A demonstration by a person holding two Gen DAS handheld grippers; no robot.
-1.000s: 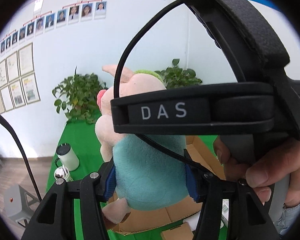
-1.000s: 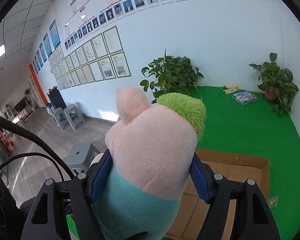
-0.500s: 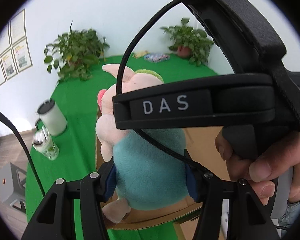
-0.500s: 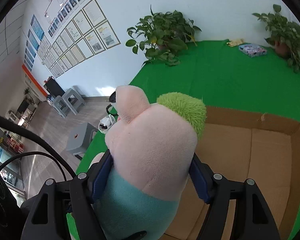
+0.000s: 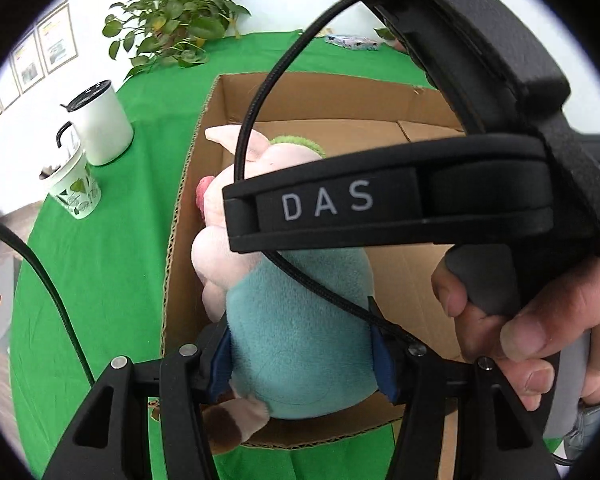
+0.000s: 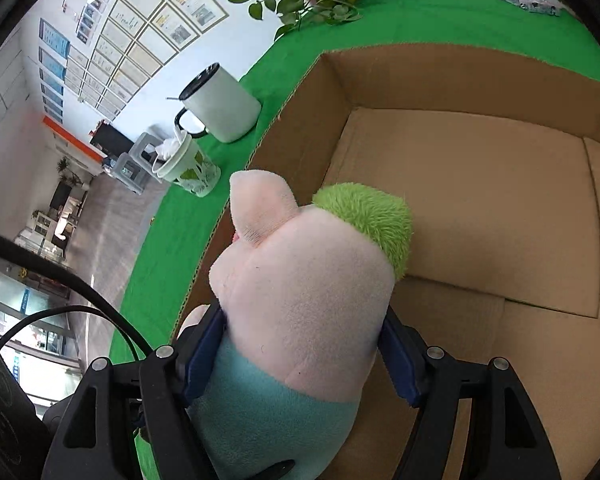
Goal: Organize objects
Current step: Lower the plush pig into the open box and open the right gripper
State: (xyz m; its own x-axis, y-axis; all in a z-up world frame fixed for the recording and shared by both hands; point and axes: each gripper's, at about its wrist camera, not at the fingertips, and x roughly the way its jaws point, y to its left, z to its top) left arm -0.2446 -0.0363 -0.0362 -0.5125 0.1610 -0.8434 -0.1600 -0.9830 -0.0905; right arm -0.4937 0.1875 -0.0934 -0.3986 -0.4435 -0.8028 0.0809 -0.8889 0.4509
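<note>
One plush pig toy (image 6: 300, 300), one open cardboard box (image 6: 480, 200), two mugs: a white enamel mug (image 6: 224, 108) and a leaf-patterned mug (image 6: 188, 172). Two potted plants (image 5: 172, 32).

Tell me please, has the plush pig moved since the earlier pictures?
Yes. The plush pig went down toward the cardboard box; before, the wall was behind it, now the box floor is.

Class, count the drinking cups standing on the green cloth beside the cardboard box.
2. A white mug with a black rim stands left of the cardboard box; a leaf-patterned cup sits just in front of it. The plush toy may hide others.
</note>
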